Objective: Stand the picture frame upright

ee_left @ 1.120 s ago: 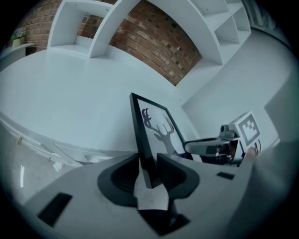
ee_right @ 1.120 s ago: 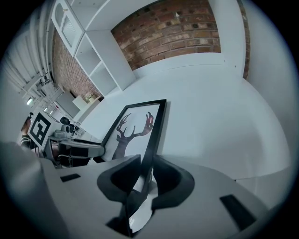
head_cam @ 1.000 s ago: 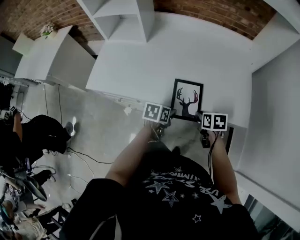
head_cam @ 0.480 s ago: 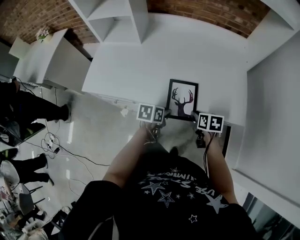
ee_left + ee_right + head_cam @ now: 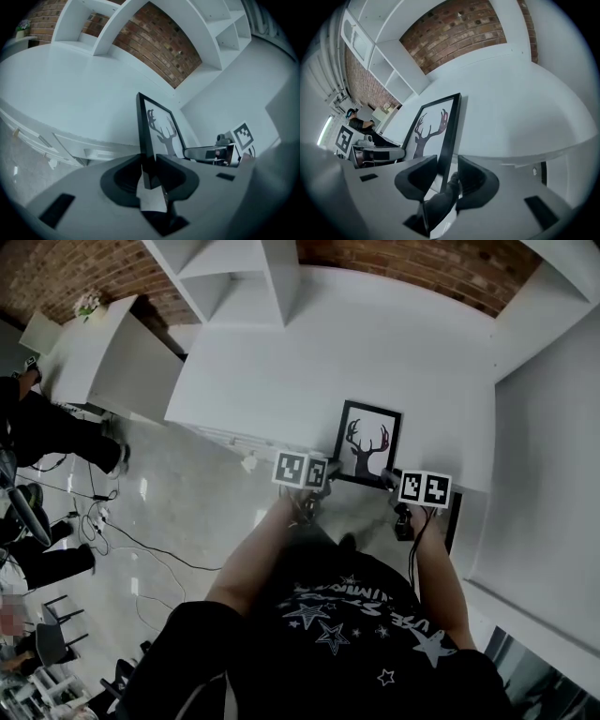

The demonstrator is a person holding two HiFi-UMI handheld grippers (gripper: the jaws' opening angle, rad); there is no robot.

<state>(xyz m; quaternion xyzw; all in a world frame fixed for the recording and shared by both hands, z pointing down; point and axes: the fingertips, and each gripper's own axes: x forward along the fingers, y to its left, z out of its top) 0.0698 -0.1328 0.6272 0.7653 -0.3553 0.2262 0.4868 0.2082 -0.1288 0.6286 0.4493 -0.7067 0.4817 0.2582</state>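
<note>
The left gripper (image 5: 149, 163) is clamped on the left edge of the picture frame (image 5: 159, 131), likely steadying it near the front of the white counter (image 5: 281, 362). The right gripper (image 5: 447, 169) has the right edge between its opening jaws, seemingly letting go. Only the gripper views show how steeply the frame stands, with a brick wall (image 5: 454, 28) behind it.

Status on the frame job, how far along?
Done: the picture frame looks tipped up on the white counter, leaning back. In hand: the left gripper clamps its left edge; the right gripper is opening its jaws, the right edge between them. Left: release the left gripper and see that it stands alone.
</note>
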